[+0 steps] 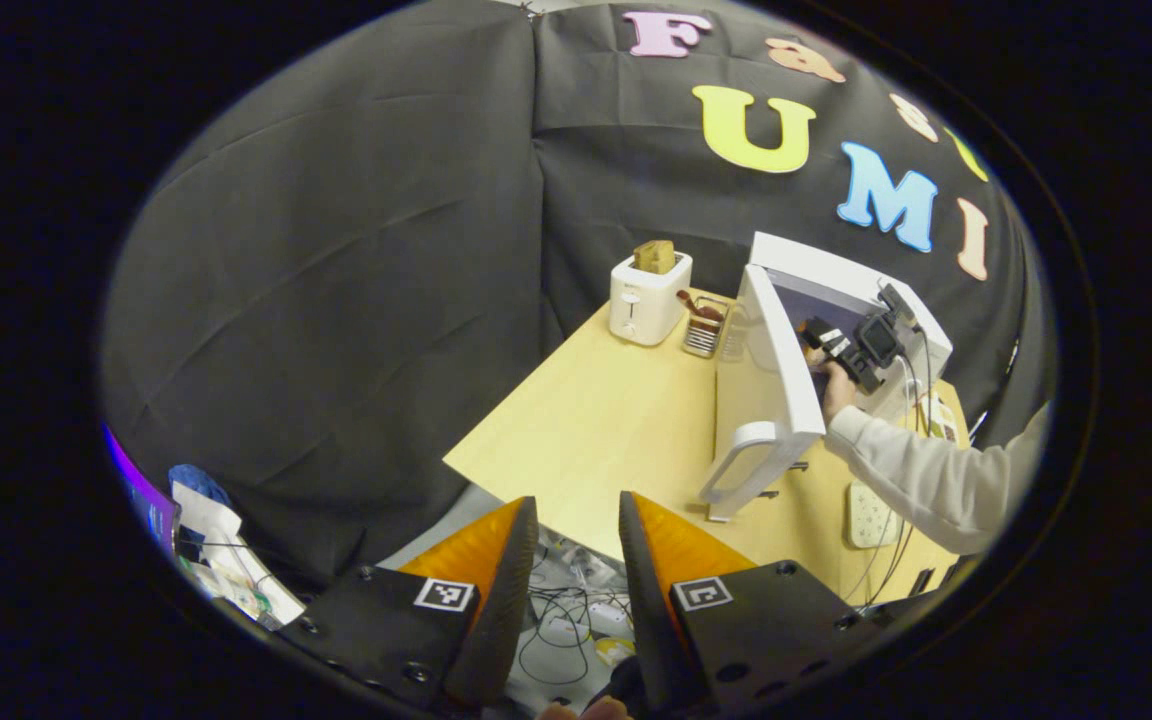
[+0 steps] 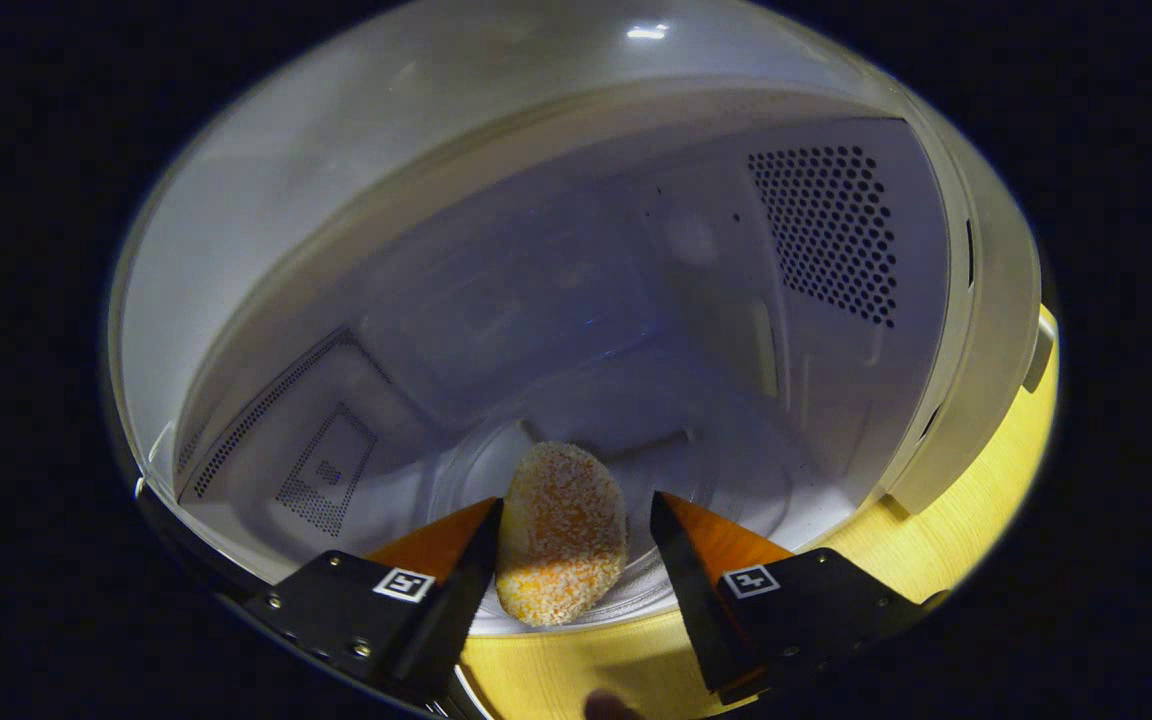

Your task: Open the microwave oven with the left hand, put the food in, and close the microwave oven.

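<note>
One white microwave oven stands door-open at the right of the left gripper view, beside one white toaster. At lower centre, the left gripper gapes, empty. In the right gripper view, the right gripper is parted around one breaded oval croquette (one finger touching, the other clear) at the cavity's mouth.

The left gripper view is taken from well back and above, looking down across the tabletop toward the microwave oven, whose door stands open. The right gripper view is taken at the oven's mouth, facing straight into its cavity from close range. The oven and the tabletop are shared by both views.
</note>
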The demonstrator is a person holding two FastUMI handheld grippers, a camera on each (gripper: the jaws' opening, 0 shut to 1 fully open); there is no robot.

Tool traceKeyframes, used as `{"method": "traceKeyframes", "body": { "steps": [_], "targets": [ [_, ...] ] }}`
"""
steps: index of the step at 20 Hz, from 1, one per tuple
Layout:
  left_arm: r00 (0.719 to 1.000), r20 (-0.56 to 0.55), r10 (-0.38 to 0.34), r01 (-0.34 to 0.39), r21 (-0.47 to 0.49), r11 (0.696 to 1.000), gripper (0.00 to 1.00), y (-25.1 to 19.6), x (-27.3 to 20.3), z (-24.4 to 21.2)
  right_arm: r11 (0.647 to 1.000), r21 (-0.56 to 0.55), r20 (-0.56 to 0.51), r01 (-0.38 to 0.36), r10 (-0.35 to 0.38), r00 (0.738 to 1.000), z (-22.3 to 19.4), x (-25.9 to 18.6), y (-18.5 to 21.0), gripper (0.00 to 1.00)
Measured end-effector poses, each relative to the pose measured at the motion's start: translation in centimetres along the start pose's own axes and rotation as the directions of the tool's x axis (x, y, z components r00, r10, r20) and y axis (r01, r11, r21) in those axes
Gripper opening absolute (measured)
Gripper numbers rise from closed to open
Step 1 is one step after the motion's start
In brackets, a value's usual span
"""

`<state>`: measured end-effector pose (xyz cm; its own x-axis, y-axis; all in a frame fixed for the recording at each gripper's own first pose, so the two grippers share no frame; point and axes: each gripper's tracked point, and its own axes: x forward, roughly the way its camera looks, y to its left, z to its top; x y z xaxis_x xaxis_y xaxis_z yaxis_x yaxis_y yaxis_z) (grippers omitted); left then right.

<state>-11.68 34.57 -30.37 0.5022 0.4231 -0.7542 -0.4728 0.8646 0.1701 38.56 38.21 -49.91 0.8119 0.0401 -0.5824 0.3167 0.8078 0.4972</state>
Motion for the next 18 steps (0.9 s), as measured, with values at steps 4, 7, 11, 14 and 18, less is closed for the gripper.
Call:
{"method": "traceKeyframes", "body": {
  "steps": [4, 7, 11, 14, 18],
  "targets": [
    [0.999, 0.021, -0.026, 0.026, 0.012, 1.000, 0.56, -1.1, -0.1, 0.2, 1.000, 0.011, -0.045, -0.028, 0.028, 0.999, -0.3, -1.1, 0.2, 0.97],
    [0.998, 0.044, -0.040, 0.040, -0.001, 0.999, 0.56, -1.2, -0.3, 0.6, 0.998, -0.023, -0.073, -0.064, 0.062, 0.995, -0.2, -3.0, 0.4, 0.98],
    [0.993, 0.100, -0.060, 0.064, -0.044, 0.997, 0.60, -1.2, -1.1, 1.0, 0.987, -0.075, -0.121, -0.141, 0.131, 0.984, 0.4, -7.5, 0.9, 0.98],
    [0.983, 0.164, -0.081, 0.096, -0.085, 0.992, 0.61, -1.2, -2.1, 1.5, 0.973, -0.125, -0.161, -0.195, 0.174, 0.972, 1.3, -12.5, 0.9, 0.98],
    [0.961, 0.239, -0.139, 0.167, -0.103, 0.981, 0.57, -2.0, -2.1, 1.8, 0.930, -0.236, -0.209, -0.281, 0.233, 0.950, 1.5, -20.9, 0.5, 0.97]
  ]
}}
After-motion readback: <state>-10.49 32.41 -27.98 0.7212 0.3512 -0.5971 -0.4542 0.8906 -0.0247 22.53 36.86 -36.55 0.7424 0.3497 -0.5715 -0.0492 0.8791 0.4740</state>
